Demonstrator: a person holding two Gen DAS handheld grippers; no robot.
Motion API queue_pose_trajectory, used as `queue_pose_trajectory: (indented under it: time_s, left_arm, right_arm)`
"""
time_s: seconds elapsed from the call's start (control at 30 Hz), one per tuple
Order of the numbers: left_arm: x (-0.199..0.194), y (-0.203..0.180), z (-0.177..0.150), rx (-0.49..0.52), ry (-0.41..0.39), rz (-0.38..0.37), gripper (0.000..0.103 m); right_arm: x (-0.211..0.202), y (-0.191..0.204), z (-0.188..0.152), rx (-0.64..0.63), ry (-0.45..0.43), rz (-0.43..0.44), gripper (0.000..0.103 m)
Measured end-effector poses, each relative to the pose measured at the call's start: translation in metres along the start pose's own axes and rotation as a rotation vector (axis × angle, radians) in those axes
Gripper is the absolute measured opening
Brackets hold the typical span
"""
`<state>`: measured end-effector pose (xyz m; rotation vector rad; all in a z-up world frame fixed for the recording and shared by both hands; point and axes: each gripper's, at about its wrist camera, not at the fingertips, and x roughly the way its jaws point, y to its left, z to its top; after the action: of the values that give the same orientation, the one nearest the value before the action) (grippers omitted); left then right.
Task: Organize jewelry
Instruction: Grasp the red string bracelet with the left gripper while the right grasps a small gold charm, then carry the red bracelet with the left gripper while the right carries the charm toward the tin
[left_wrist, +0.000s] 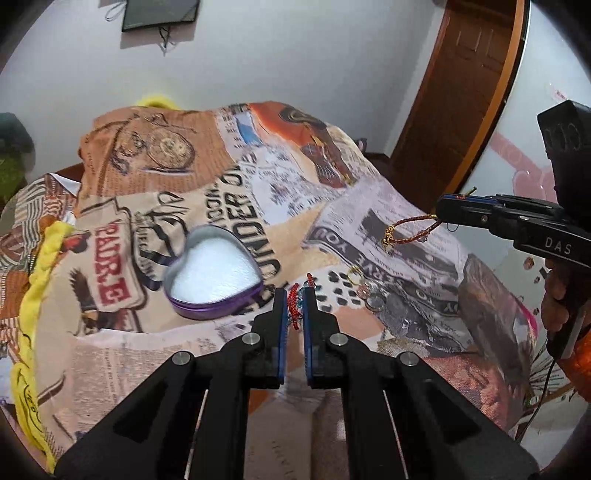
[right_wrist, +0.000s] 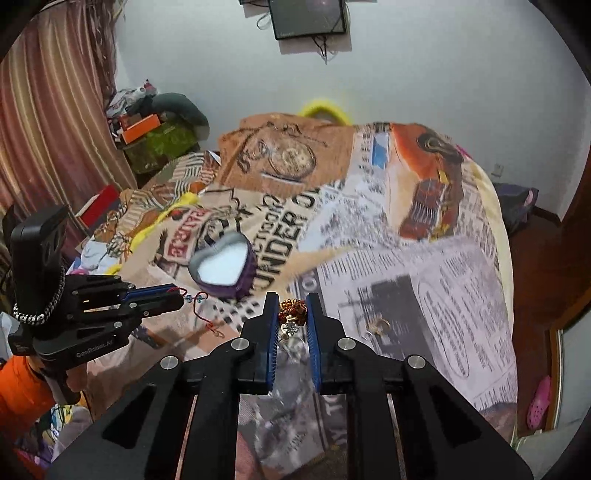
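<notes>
A purple heart-shaped tin (left_wrist: 212, 275) with a white lining lies open on the printed bedcover; it also shows in the right wrist view (right_wrist: 223, 267). My left gripper (left_wrist: 295, 299) is shut on a red string bracelet with blue beads (left_wrist: 293, 303), which dangles from it in the right wrist view (right_wrist: 199, 301), just right of the tin. My right gripper (right_wrist: 291, 312) is shut on a red-and-gold cord bracelet (right_wrist: 293, 311); its loop hangs above the cover in the left wrist view (left_wrist: 410, 230). A gold ring (left_wrist: 354, 274) and silver rings (left_wrist: 373, 301) lie on the cover.
The newspaper-print bedcover (left_wrist: 184, 184) drapes over a mound with yellow trim (left_wrist: 33, 295) at the left. A wooden door (left_wrist: 454, 92) stands at right. Boxes and clothes (right_wrist: 147, 136) pile by the curtain (right_wrist: 44, 129). A dark screen (right_wrist: 308, 16) hangs on the wall.
</notes>
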<state>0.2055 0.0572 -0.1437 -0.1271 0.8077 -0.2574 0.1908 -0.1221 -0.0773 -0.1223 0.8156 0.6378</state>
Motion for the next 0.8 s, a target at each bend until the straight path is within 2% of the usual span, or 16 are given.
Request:
queue_pose_trajectory:
  time_s: [0.3,0.53,0.63,0.8]
  left_arm:
    - [-0.026,0.034,0.014,-0.040,-0.071,0.055,0.006]
    - [-0.022,0.061,0.015,-0.074,-0.081,0.094,0.006]
    - [-0.016,0.066,0.011,-0.085,-0.067,0.086,0.006]
    - [-0.002,0.065,0.005,-0.076,-0.040,0.086,0.006]
  right_arm:
    - [0.015,0.024,0.024,-0.014,-0.023,0.059,0.013]
    - [0.039,0.041,0.032,-0.023,-0.007,0.103,0.013]
    - [0.052,0.038,0.025,-0.010,0.036,0.110,0.013]
    - [0.078,0.027,-0.007,0.006,0.199,0.130,0.013]
